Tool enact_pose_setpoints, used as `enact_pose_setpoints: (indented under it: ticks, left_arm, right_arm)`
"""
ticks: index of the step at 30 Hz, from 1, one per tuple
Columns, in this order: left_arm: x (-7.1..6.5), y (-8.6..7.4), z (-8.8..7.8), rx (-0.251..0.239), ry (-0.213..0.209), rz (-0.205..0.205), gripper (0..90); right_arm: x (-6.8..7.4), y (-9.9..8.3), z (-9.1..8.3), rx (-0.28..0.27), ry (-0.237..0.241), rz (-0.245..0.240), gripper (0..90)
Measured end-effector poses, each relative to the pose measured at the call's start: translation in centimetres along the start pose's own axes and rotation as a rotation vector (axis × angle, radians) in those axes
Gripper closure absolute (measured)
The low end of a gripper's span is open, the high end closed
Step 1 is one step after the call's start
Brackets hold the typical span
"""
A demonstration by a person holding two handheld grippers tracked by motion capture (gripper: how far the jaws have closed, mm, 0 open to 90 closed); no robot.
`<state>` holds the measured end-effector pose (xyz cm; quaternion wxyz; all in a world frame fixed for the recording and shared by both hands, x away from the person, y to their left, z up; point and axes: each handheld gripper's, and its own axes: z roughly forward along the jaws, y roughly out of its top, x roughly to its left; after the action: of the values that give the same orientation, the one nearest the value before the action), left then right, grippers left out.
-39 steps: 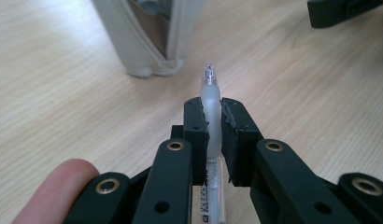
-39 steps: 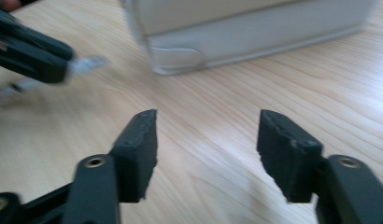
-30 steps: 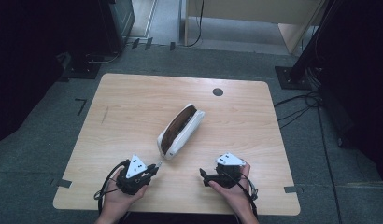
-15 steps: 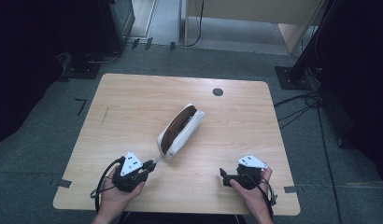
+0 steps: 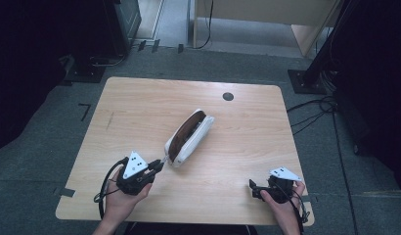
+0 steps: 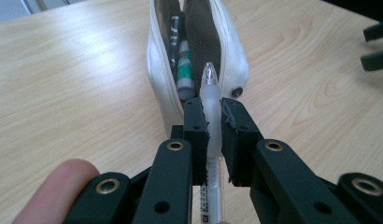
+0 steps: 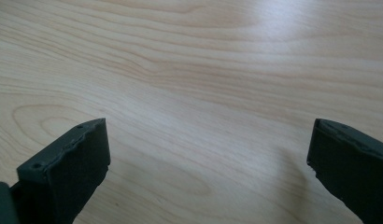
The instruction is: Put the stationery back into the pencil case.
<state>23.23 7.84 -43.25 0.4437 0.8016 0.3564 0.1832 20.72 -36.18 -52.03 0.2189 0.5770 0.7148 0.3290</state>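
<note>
From above, a white pencil case (image 5: 189,138) lies open and slanted at the middle of the wooden desk (image 5: 140,105), its contents dark. The left gripper view reveals more: the left claw (image 6: 212,126) is clamped on a translucent pen (image 6: 209,93), its clear tip at the case's near end, and inside the pouch lie a green-and-white tube (image 6: 184,65) and a black pen (image 6: 174,32). The right claw (image 5: 255,188), held at the desk's near right corner well apart from the case, stands wide apart over bare wood.
</note>
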Motion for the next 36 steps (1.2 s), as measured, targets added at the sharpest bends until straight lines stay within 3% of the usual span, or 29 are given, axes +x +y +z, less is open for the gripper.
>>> enact_pose_setpoints:
  ticks: [10, 15, 21, 31, 36]
  left_arm:
    - [0.6, 1.7, 0.5, -0.066, -0.012, -0.039, 82.0]
    - [0.9, 2.7, 1.0, -0.087, -0.017, -0.041, 82.0]
    - [1.1, 3.9, 1.8, -0.121, -0.034, -0.056, 82.1]
    - [2.1, 5.4, 3.3, -0.199, -0.071, -0.152, 82.1]
    - [2.3, 5.8, 4.6, -0.239, -0.090, -0.178, 82.0]
  right_arm:
    - [-1.2, -0.7, -0.3, 0.024, -0.019, 0.023, 0.0]
    - [-0.9, -0.8, -0.1, 0.024, -0.035, -0.022, 0.0]
    - [-0.9, -0.9, -0.1, 0.020, -0.037, -0.021, 0.0]
    - [-0.9, -0.9, -0.1, 0.020, -0.037, -0.023, 0.0]
    - [-0.9, -0.9, -0.1, 0.019, -0.037, -0.024, 0.0]
